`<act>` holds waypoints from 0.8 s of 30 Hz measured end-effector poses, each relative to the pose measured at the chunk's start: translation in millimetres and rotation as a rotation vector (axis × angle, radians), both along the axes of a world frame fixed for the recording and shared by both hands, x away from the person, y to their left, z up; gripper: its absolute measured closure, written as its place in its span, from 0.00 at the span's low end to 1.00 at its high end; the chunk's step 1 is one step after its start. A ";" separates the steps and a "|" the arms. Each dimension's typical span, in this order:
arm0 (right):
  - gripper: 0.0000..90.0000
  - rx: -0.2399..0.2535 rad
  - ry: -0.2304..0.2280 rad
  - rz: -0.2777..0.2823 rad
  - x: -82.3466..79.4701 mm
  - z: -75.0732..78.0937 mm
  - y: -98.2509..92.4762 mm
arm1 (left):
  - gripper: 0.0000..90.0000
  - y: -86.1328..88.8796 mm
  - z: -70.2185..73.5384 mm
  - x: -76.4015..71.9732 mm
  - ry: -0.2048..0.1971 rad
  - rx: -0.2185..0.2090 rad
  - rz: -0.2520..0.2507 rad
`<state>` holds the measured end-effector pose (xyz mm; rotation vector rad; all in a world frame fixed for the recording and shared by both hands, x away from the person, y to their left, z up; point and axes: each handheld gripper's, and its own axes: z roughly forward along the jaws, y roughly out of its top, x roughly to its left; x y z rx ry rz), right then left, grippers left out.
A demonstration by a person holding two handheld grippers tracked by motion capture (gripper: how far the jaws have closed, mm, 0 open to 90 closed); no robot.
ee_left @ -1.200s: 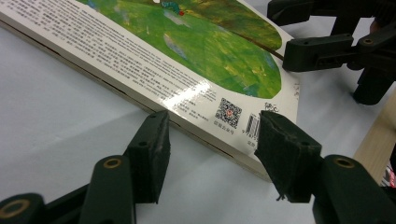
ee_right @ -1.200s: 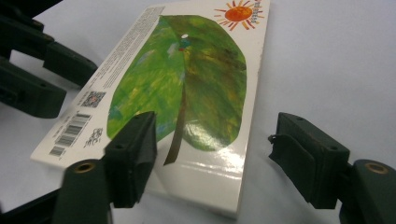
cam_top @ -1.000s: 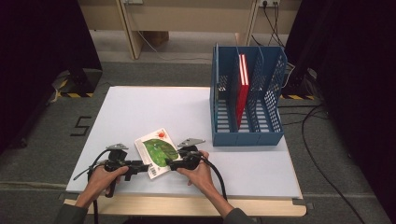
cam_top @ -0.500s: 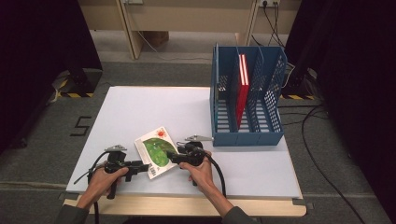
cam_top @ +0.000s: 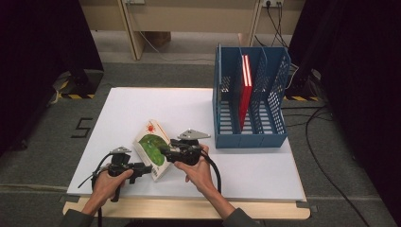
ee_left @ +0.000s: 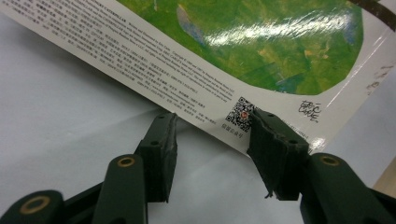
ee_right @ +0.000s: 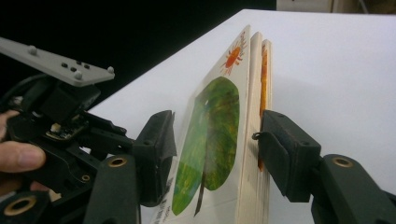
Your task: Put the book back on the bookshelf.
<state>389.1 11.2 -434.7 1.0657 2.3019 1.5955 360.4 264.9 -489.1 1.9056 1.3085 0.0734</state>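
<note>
A picture book [cam_top: 152,146] with a green shape and an orange sun on its cover sits tilted near the front of the white surface [cam_top: 142,106], between both grippers. The right gripper [ee_right: 217,140] has its jaws apart, straddling the book's edge. The left gripper [ee_left: 212,140] also has its jaws apart at the book's lower edge. A blue file rack [cam_top: 227,101] stands well apart, holding a red book [cam_top: 244,90].
</note>
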 end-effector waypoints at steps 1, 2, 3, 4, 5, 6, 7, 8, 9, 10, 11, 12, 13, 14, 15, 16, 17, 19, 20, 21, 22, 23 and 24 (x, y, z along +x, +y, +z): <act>0.51 -0.010 -0.014 0.002 -1.2 0.1 0.6 | 0.56 -0.8 0.4 -0.7 -0.005 0.006 0.004; 0.51 -0.009 -0.014 0.000 -2.2 0.1 1.1 | 0.56 -0.9 0.3 -1.0 -0.006 0.007 0.005; 0.51 0.001 -0.015 0.001 -2.6 -0.3 0.9 | 0.56 -0.8 0.1 -1.4 -0.009 0.006 0.008; 0.51 0.001 -0.025 0.007 -3.1 0.1 0.9 | 0.56 -0.7 0.8 -2.3 -0.015 0.019 0.012; 0.52 -0.017 -0.034 0.011 -3.9 1.1 1.9 | 0.50 -2.9 2.8 -4.1 -0.069 0.105 0.043; 0.53 -0.003 -0.039 0.020 -5.3 1.7 3.1 | 0.51 -5.5 4.4 -3.9 -0.111 0.195 0.057; 0.53 -0.002 -0.048 0.024 -6.4 2.9 4.1 | 0.49 -7.3 5.1 -3.1 -0.106 0.199 0.058; 0.53 -0.008 -0.055 0.030 -7.1 4.2 5.2 | 0.50 -8.5 5.5 -3.0 -0.110 0.189 0.053; 0.53 -0.017 -0.058 0.027 -7.6 4.5 6.2 | 0.50 -8.5 6.1 -3.3 -0.115 0.176 0.030; 0.53 -0.014 -0.057 0.023 -7.8 4.0 6.0 | 0.49 -7.9 6.0 -3.3 -0.113 0.148 0.018; 0.53 -0.004 -0.055 0.020 -8.2 3.4 6.0 | 0.49 -7.3 5.9 -3.4 -0.104 0.128 0.017; 0.53 0.008 -0.053 0.024 -8.2 3.4 5.8 | 0.49 -6.3 5.5 -3.3 -0.106 0.117 0.015; 0.53 0.027 -0.043 0.031 -8.0 4.2 5.6 | 0.49 -4.4 5.5 -2.9 -0.101 0.112 0.008; 0.53 0.047 -0.036 0.038 -8.0 5.0 6.0 | 0.48 -2.5 4.8 -2.7 -0.096 0.099 0.010; 0.53 0.056 -0.036 0.045 -9.0 6.4 7.5 | 0.48 -1.3 3.9 -3.3 -0.092 0.088 0.016; 0.53 0.057 -0.041 0.054 -10.2 7.8 9.7 | 0.48 0.0 3.4 -3.9 -0.088 0.077 0.015; 0.54 0.057 -0.047 0.059 -11.3 8.9 11.4 | 0.48 2.1 2.1 -4.9 -0.082 0.063 0.016; 0.54 0.061 -0.055 0.079 -15.5 12.5 16.9 | 0.48 6.2 -0.5 -5.5 -0.080 0.038 0.015; 0.54 0.053 -0.064 0.087 -17.0 14.2 19.7 | 0.48 7.5 -1.3 -5.8 -0.078 0.029 0.016; 0.54 0.044 -0.066 0.094 -18.4 16.0 22.2 | 0.48 8.5 -1.6 -5.8 -0.080 0.026 0.013; 0.54 0.046 -0.070 0.099 -19.1 17.2 24.7 | 0.48 8.5 -1.7 -5.6 -0.085 0.029 0.012; 0.54 0.041 -0.075 0.102 -19.7 18.6 27.0 | 0.48 7.4 -1.8 -5.4 -0.090 0.032 0.013; 0.54 0.034 -0.077 0.106 -20.2 20.3 29.6 | 0.48 6.4 -2.1 -4.8 -0.100 0.041 0.010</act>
